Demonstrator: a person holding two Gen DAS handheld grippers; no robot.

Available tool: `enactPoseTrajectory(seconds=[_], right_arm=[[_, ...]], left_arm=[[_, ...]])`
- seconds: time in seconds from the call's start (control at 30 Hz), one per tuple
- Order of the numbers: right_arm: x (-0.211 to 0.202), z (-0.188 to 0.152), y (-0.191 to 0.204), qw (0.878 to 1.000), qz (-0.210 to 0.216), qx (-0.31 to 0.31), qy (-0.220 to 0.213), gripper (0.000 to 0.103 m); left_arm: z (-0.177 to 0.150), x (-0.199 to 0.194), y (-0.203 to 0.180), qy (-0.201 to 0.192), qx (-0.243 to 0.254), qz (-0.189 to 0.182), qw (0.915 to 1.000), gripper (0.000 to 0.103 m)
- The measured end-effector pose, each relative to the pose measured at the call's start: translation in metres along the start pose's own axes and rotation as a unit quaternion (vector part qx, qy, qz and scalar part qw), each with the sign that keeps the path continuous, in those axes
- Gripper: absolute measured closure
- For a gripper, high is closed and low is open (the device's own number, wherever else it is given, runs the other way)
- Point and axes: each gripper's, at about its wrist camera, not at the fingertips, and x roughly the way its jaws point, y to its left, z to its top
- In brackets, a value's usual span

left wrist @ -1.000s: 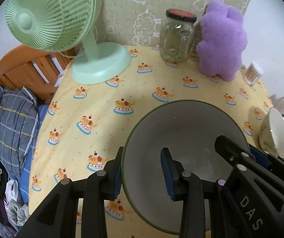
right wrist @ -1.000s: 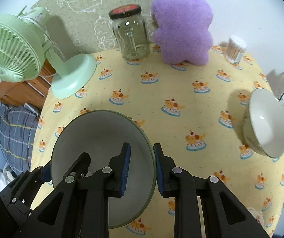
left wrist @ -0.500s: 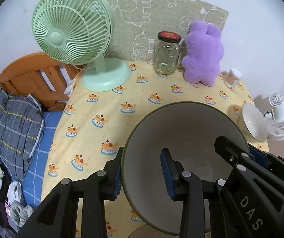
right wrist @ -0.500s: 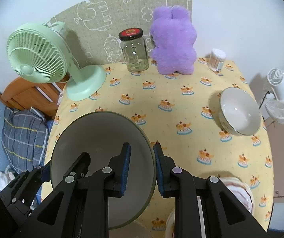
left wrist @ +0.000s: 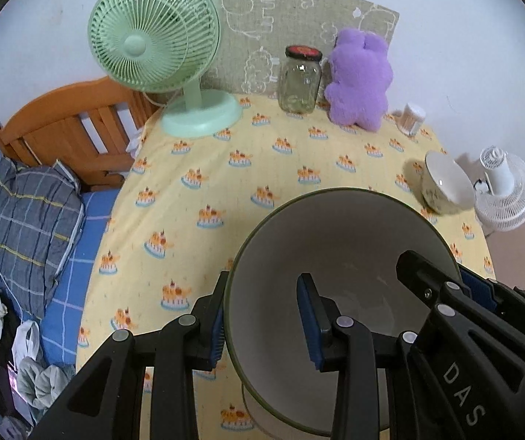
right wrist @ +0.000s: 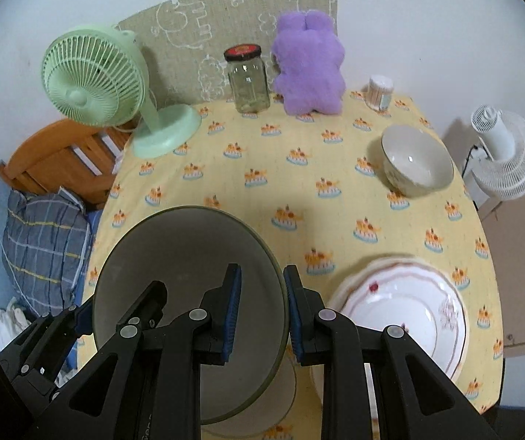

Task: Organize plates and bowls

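Note:
Both grippers hold one large grey bowl with a green rim (left wrist: 346,242) above the near edge of the yellow table (left wrist: 225,183). My left gripper (left wrist: 264,321) is shut on its left rim. My right gripper (right wrist: 260,311) is shut on its right rim (right wrist: 189,256). A white bowl (right wrist: 416,159) stands at the table's right side, also in the left wrist view (left wrist: 445,187). A stack of white plates with red trim (right wrist: 398,311) lies at the near right. Another pale dish (right wrist: 262,414) lies under the held bowl, mostly hidden.
At the back stand a green fan (right wrist: 115,91), a glass jar with a red lid (right wrist: 247,77), a purple plush toy (right wrist: 310,66) and a cotton swab tub (right wrist: 379,91). A white fan (right wrist: 504,150) is off the right edge. A bed (left wrist: 42,190) is left.
Both grippers have risen and pulled back with the grey bowl. More of the table shows now, with the plate stack coming into the right wrist view.

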Motion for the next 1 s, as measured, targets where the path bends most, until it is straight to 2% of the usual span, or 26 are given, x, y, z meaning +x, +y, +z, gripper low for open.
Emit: enactPoseTrajectory(seconds=[0.43, 1.0], right_arm=[[0.013, -0.053, 0.004, 0.999, -0.020, 0.006, 0.038, 0.076], [0.036, -0.073, 0.002, 0.997, -0.045, 0.006, 0.058, 0.076]], left_arm=[[-0.050, 0.014, 0.010, 0.041, 0.001, -0.015, 0.9991, 0.069], [-0.073, 0.041, 0.014, 0.073, -0.012, -0.041, 0.9964, 0.069]])
